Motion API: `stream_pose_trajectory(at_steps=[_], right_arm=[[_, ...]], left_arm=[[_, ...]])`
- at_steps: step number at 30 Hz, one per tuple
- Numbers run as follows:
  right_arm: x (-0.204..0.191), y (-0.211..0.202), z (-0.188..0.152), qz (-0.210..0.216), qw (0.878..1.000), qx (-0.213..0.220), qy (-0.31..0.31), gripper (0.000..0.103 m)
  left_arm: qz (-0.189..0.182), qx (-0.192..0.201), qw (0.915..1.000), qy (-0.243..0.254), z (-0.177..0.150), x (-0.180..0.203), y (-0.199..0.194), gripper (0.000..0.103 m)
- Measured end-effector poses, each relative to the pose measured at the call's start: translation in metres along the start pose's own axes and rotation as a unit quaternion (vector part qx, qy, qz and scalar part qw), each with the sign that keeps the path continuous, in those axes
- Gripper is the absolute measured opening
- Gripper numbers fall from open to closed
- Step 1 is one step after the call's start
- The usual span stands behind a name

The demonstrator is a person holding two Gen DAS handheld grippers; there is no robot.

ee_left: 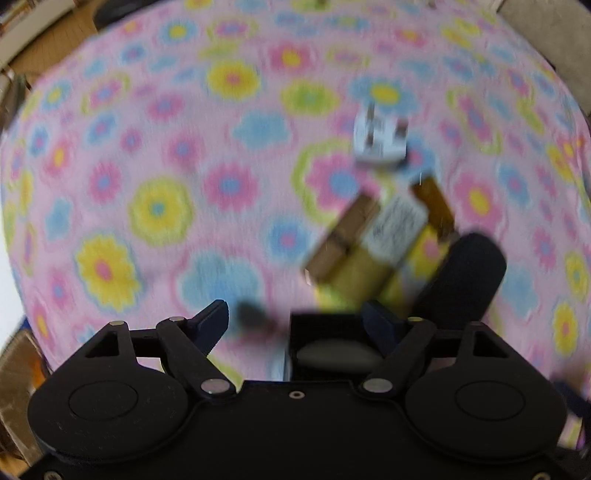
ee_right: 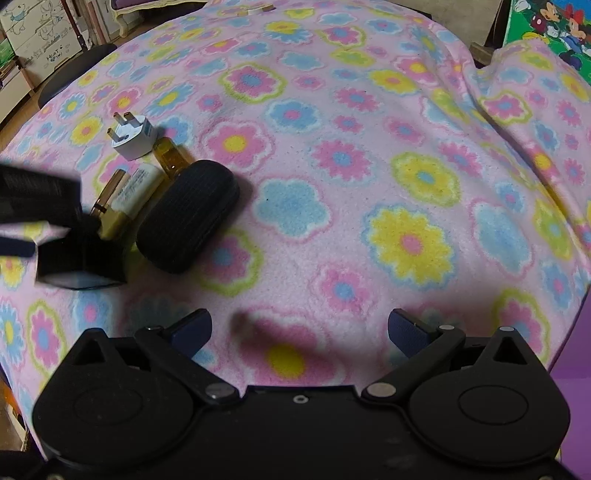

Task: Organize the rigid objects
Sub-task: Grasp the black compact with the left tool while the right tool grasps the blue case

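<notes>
On the flowered pink blanket [ee_right: 332,184] lie a white plug adapter [ee_right: 131,138], an amber bottle [ee_right: 171,158], a yellow tube with a white label [ee_right: 127,199], a black ribbed case [ee_right: 188,218] and a small black box [ee_right: 79,258]. The left wrist view, blurred by motion, shows the adapter [ee_left: 380,138], the tube [ee_left: 373,240], the bottle [ee_left: 434,201], the case [ee_left: 463,277] and the box [ee_left: 327,343]. My left gripper [ee_left: 295,317] is open just above the box, which sits by its right finger. My right gripper [ee_right: 299,325] is open and empty over bare blanket.
The left gripper's body [ee_right: 33,199] shows at the left edge of the right wrist view, over the box. A cartoon-print board [ee_right: 554,26] stands at the back right. White drawers [ee_right: 33,40] and a chair stand beyond the blanket's far left edge.
</notes>
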State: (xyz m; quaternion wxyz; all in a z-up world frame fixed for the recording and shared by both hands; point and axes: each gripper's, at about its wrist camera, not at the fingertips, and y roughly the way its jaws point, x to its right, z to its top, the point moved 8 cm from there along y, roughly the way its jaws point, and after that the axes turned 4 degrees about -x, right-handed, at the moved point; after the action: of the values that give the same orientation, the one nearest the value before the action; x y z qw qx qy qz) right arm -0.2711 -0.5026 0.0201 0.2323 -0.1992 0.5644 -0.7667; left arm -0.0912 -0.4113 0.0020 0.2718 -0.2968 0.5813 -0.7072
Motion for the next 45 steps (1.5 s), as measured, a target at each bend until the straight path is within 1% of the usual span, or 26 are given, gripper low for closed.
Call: stream_pose_trajectory(at_steps=[1, 3, 6, 9, 13, 19, 20, 21, 24, 26, 27, 28, 30, 32, 34, 36, 37, 38, 40, 45], right_arm=[[0.000, 0.000, 0.001, 0.000, 1.000, 0.001, -0.001, 0.102], [-0.001, 0.000, 0.005, 0.000, 1.000, 0.002, -0.005, 0.102], [-0.010, 0.001, 0.014, 0.008, 1.000, 0.003, -0.021, 0.102], [-0.031, 0.002, 0.029, 0.021, 0.997, 0.016, -0.072, 0.102], [-0.062, 0.014, 0.047, 0.016, 0.987, 0.024, -0.161, 0.102], [-0.090, 0.037, 0.070, 0.028, 0.976, 0.020, -0.217, 0.101], [-0.092, 0.041, 0.071, 0.029, 0.974, 0.019, -0.222, 0.099], [-0.095, 0.045, 0.071, 0.037, 0.973, 0.011, -0.226, 0.090], [-0.092, 0.045, 0.071, 0.043, 0.976, 0.012, -0.212, 0.091], [-0.084, 0.042, 0.068, 0.037, 0.981, 0.008, -0.191, 0.090], [-0.079, 0.040, 0.067, 0.033, 0.983, 0.006, -0.178, 0.090], [-0.071, 0.038, 0.065, 0.027, 0.986, 0.004, -0.165, 0.090], [-0.056, 0.034, 0.062, 0.012, 0.990, 0.002, -0.139, 0.090], [-0.042, 0.030, 0.059, 0.007, 0.993, -0.001, -0.116, 0.091], [-0.028, 0.026, 0.054, 0.008, 0.995, -0.006, -0.099, 0.091], [-0.017, 0.022, 0.048, 0.007, 0.996, -0.006, -0.087, 0.091], [-0.012, 0.019, 0.044, 0.006, 0.997, -0.006, -0.083, 0.091], [-0.006, 0.018, 0.040, 0.006, 0.997, -0.007, -0.079, 0.091], [0.000, 0.016, 0.036, 0.004, 0.997, -0.007, -0.071, 0.091], [0.008, 0.014, 0.030, -0.006, 0.998, -0.007, -0.064, 0.091]], left_arm=[[-0.006, -0.008, 0.9999, 0.003, -0.008, -0.002, 0.004, 0.077], [-0.015, -0.012, 0.9998, 0.004, -0.020, -0.008, 0.006, 0.081], [-0.017, -0.008, 0.9998, 0.001, -0.033, -0.019, 0.003, 0.080], [-0.010, 0.006, 0.9999, 0.000, -0.039, -0.030, -0.003, 0.081], [-0.010, 0.020, 0.9997, -0.004, -0.042, -0.043, -0.013, 0.083], [-0.024, 0.021, 0.9995, -0.008, -0.049, -0.054, -0.022, 0.084], [-0.023, 0.022, 0.9994, -0.007, -0.049, -0.054, -0.022, 0.084], [-0.024, 0.024, 0.9994, -0.005, -0.051, -0.053, -0.024, 0.084], [-0.031, 0.027, 0.9991, 0.003, -0.050, -0.045, -0.024, 0.085], [-0.039, 0.032, 0.9987, 0.013, -0.051, -0.037, -0.025, 0.086], [-0.040, 0.033, 0.9985, 0.020, -0.051, -0.032, -0.025, 0.088], [-0.039, 0.036, 0.9982, 0.028, -0.050, -0.025, -0.024, 0.091], [-0.036, 0.041, 0.9974, 0.046, -0.050, -0.012, -0.022, 0.092], [-0.032, 0.040, 0.9967, 0.064, -0.051, 0.001, -0.018, 0.092], [-0.014, 0.037, 0.9967, 0.071, -0.049, 0.008, -0.010, 0.093], [0.000, 0.034, 0.9969, 0.071, -0.047, 0.012, -0.002, 0.093], [0.002, 0.031, 0.9971, 0.070, -0.046, 0.013, 0.002, 0.097], [0.001, 0.032, 0.9975, 0.063, -0.045, 0.012, 0.002, 0.097], [-0.008, 0.035, 0.9980, 0.052, -0.046, 0.011, -0.002, 0.094], [-0.031, 0.064, 0.9971, 0.027, -0.047, 0.009, -0.021, 0.094]])
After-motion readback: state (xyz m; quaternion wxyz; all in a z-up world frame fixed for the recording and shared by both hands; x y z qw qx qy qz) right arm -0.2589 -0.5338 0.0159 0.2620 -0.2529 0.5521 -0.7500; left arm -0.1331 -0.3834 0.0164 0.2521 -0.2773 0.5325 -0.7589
